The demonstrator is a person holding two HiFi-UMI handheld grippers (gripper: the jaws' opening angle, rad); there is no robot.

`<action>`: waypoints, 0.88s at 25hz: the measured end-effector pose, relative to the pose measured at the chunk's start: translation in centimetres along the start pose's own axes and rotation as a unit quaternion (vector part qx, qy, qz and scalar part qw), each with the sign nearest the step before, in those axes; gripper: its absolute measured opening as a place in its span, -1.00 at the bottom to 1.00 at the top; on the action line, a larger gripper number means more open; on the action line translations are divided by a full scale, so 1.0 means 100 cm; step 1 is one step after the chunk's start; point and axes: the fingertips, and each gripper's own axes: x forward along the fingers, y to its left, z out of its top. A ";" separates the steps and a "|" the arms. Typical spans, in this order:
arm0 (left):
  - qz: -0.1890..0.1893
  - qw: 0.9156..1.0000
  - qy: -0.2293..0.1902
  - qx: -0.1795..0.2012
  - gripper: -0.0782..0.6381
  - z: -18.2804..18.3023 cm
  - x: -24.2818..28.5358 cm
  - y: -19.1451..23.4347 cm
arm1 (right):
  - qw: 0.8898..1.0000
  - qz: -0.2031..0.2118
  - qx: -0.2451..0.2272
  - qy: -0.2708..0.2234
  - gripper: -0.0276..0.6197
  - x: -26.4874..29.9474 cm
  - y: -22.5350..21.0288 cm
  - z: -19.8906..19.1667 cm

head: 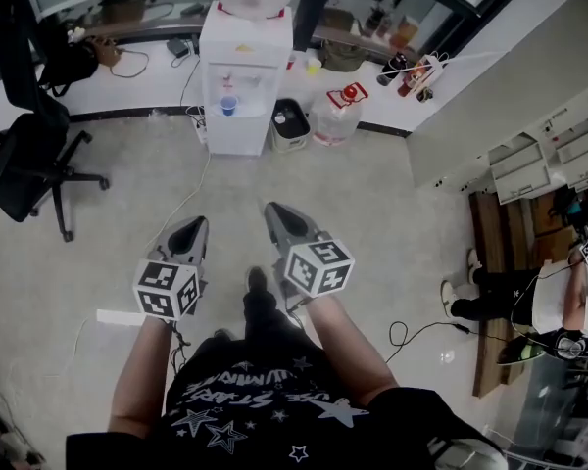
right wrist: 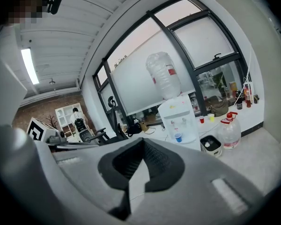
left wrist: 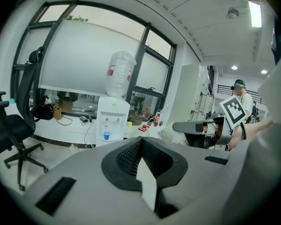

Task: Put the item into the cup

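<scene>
Standing on the pale floor [head: 372, 223] with both tools held low and forward, side by side but not touching, noses aimed at the dispenser [head: 243, 76] against the far counter [head: 147, 88]. Holding the left gripper [left wrist: 141, 142] closed, tips pressed together and nothing pinched between the dark ribbed pads [left wrist: 124, 158]. Same story on the right gripper [right wrist: 142, 142]: jaws brought tip to tip, carrying nothing. Spotting the cup [head: 227, 105], small and blue, upright on the dispenser's tray beneath the taps, well apart from both grippers. Catching two more on the counter just right of the dispenser, a red cup [right wrist: 202, 120] and a yellow cup [right wrist: 211, 117], close together. Moving along the floor: a black bin [head: 290, 123] just beside the dispenser, then a clear jug [head: 335, 116] with a red cap right next to that. Noting a black chair [head: 29, 155] off to the left, well clear of everything else. Cannot tell what is meant to go into the cup.
</scene>
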 end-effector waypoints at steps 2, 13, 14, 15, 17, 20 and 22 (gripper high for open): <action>0.000 1.000 0.000 0.001 -0.77 0.008 0.013 0.001 | 1.000 0.002 0.001 0.001 -0.91 0.008 -0.009 0.008; 0.011 1.000 -0.003 0.006 -0.77 0.043 0.070 -0.004 | 1.000 0.023 0.007 -0.003 -0.91 0.031 -0.061 0.045; 0.014 1.000 -0.003 0.006 -0.77 0.046 0.076 -0.004 | 1.000 0.024 0.008 -0.004 -0.91 0.032 -0.067 0.049; 0.017 1.000 -0.004 0.006 -0.77 0.050 0.082 -0.005 | 1.000 0.025 0.009 -0.005 -0.91 0.033 -0.074 0.053; 0.022 1.000 -0.005 0.008 -0.77 0.055 0.092 -0.006 | 1.000 0.029 0.009 -0.007 -0.91 0.037 -0.087 0.060; 0.030 0.999 -0.006 0.007 -0.77 0.058 0.106 -0.007 | 0.999 0.036 0.009 -0.004 -0.91 0.042 -0.104 0.066; 0.038 0.999 -0.007 0.003 -0.77 0.060 0.113 -0.004 | 0.999 0.042 0.008 0.001 -0.91 0.046 -0.112 0.068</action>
